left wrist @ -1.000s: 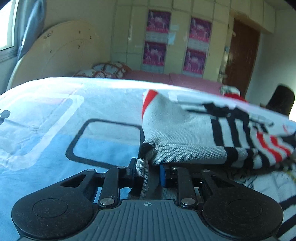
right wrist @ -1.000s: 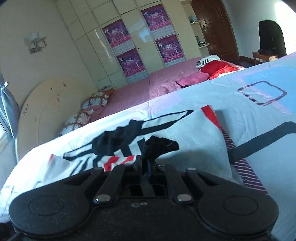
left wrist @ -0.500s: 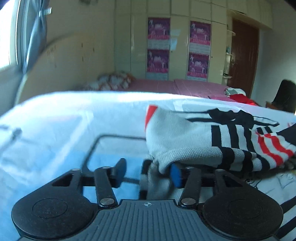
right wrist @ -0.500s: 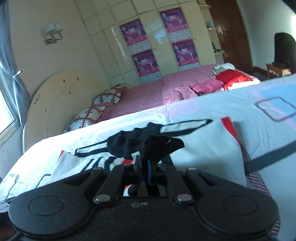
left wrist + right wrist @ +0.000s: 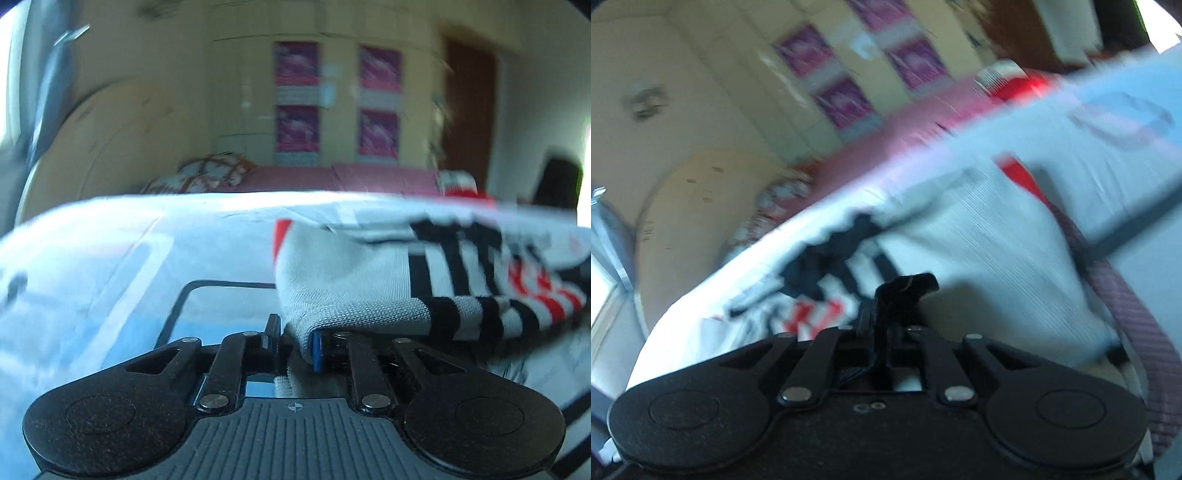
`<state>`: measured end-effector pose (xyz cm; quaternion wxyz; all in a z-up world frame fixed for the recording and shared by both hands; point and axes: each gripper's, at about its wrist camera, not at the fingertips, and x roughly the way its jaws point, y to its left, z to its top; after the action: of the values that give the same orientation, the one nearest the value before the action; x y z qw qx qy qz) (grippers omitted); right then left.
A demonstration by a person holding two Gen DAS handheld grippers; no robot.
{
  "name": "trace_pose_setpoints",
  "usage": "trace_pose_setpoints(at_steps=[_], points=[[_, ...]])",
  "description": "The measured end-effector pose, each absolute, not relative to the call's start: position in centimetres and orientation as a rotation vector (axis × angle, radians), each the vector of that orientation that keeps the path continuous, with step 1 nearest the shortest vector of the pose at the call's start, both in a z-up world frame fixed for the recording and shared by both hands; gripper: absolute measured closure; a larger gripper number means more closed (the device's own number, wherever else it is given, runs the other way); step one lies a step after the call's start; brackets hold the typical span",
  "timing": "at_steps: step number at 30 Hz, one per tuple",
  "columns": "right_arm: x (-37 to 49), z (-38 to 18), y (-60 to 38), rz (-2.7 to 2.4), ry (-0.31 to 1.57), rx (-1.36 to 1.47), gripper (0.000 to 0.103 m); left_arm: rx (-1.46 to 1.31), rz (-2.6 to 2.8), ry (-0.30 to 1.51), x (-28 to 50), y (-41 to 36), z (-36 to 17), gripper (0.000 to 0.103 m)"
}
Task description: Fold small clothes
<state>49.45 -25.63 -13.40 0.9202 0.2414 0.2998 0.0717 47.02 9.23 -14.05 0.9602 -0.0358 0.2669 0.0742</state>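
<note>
Between the closing jaws of the left gripper (image 5: 293,345) sits the grey hem of the striped knit garment (image 5: 354,269). The right gripper (image 5: 882,328) is clamped tight on a black edge of it. Beyond both, the garment lies spread over the pale blue sheet (image 5: 110,258).

Grey knit sweater (image 5: 343,273) with black bars, red-and-black stripes toward one side and a red patch at its far corner. Black trim (image 5: 908,286) of the same garment, dark against pale grey. Pale blue and white bedsheet (image 5: 110,266) printed with rounded black-outlined rectangles. Maroon-and-white fine-striped cloth (image 5: 1130,306) along the sweater's edge. Pink bedspread (image 5: 332,177) behind, patterned red-and-white cushions (image 5: 214,173). Cream wardrobe (image 5: 332,92) with magenta posters (image 5: 297,127). Dark brown door (image 5: 469,110). Black left claw (image 5: 295,341) with blue pads (image 5: 317,349); right claw (image 5: 882,332) all black.
</note>
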Motion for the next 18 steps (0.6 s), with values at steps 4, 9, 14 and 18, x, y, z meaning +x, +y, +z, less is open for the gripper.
trace_pose_setpoints(at_steps=[4, 9, 14, 18], points=[[48.6, -10.9, -23.4, 0.215, 0.484, 0.353, 0.096, -0.163, 0.178, 0.591, 47.4, 10.6, -15.4, 0.087], [50.8, -16.0, -25.1, 0.147, 0.710, 0.332, 0.097, -0.058, 0.179, 0.657, 48.4, 8.7, -16.0, 0.086], [49.9, -15.8, -25.4, 0.154, 0.696, 0.352, 0.096, -0.030, 0.173, 0.660, 48.1, 8.6, -15.9, 0.086], [50.1, -15.5, -25.7, 0.164, 0.708, 0.368, 0.087, -0.036, 0.150, 0.673, 47.6, 9.7, -15.2, 0.060]])
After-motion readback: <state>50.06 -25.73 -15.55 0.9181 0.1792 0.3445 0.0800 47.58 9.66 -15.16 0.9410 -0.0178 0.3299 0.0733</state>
